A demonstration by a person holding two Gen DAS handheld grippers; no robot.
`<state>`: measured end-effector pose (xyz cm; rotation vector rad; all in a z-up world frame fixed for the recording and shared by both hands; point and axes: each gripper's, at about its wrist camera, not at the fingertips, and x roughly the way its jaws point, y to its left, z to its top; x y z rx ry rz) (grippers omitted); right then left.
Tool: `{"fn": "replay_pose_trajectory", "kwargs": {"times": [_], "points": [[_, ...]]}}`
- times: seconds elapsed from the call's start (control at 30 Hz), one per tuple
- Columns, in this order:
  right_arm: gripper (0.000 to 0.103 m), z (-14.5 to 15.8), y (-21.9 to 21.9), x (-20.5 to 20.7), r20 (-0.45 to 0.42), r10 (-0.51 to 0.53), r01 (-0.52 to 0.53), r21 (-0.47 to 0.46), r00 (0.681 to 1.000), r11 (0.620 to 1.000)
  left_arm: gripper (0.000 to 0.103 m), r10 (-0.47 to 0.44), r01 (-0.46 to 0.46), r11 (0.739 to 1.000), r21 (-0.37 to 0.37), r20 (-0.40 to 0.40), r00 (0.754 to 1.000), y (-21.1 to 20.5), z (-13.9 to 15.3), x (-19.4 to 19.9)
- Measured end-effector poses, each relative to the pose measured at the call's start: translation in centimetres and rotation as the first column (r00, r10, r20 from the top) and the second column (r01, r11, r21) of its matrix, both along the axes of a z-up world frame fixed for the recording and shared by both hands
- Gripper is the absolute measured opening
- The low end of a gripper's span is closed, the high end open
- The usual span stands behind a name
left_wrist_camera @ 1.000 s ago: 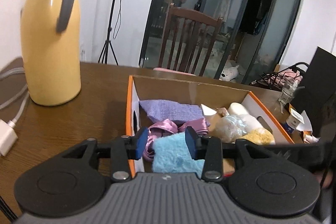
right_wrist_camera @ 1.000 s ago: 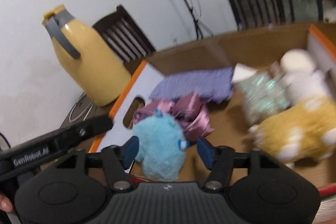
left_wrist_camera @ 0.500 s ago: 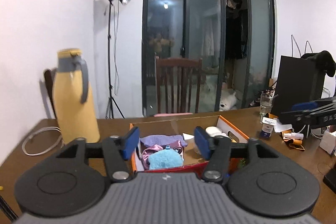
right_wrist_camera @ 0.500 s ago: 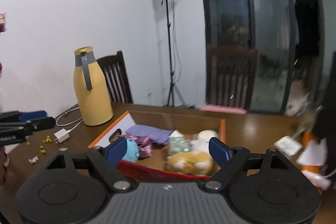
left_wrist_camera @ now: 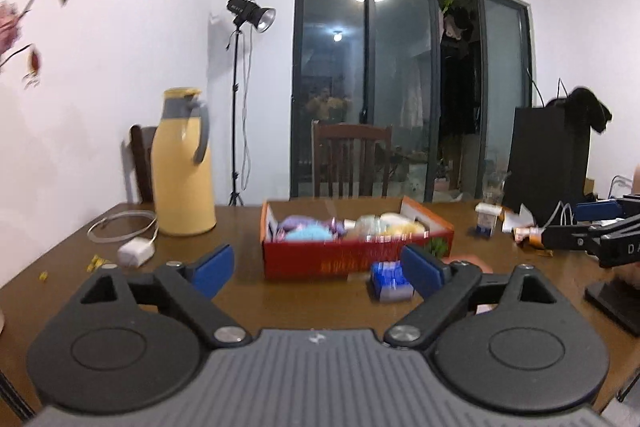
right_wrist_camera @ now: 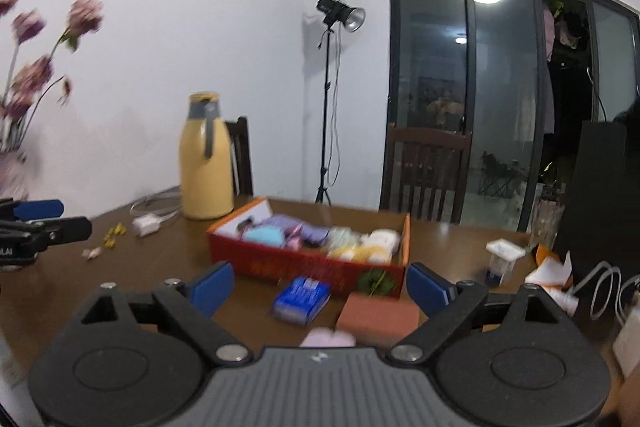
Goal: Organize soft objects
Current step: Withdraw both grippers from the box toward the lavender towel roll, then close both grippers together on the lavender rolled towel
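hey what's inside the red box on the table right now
The red box holds soft things packed together: a blue plush, purple cloth, and a yellow plush. Anything underneath them is hidden.

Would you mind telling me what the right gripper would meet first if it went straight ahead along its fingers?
Probably the blue packet on the table, right between the open right gripper fingers, and just behind it the red box of soft toys; depth is uncertain.

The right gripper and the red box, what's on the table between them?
In the right wrist view, a blue packet and a brown block lie between the right gripper and the red box.
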<state>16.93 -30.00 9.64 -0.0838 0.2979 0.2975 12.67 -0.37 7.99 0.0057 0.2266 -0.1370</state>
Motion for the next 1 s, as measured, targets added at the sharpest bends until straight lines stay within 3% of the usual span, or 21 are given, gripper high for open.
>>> {"fn": "replay_pose_trajectory", "kwargs": {"times": [0.2, 0.37, 0.47, 0.73, 1.0], "points": [[0.094, -4.5, -0.7, -5.8, -0.049, -0.048, 0.050, 0.044, 0.998, 0.998, 0.099, 0.026, -0.026, 1.000, 0.007, -0.031, 0.999, 0.7, -3.3, -4.8], [0.095, -7.3, -1.9, -8.7, -0.096, -0.079, 0.087, 0.078, 0.992, 0.993, 0.100, -0.021, 0.020, 1.000, -0.008, -0.078, 0.997, 0.3, -4.6, -6.4], [0.095, -8.0, -2.2, -8.5, -0.119, -0.126, 0.132, 0.046, 0.985, 0.990, 0.100, -0.030, 0.030, 1.000, 0.000, -0.074, 0.997, -0.5, -4.9, -6.4], [0.094, -8.9, -1.3, -7.3, -0.132, -0.106, 0.114, 0.057, 0.986, 0.992, 0.101, -0.033, 0.034, 0.999, 0.006, -0.119, 0.992, -0.8, -6.2, -5.2], [0.092, -9.4, -0.1, -2.4, -0.155, -0.088, 0.098, 0.060, 0.984, 0.993, 0.101, -0.020, 0.019, 1.000, -0.004, -0.205, 0.979, -1.2, -8.2, -1.5]]}}
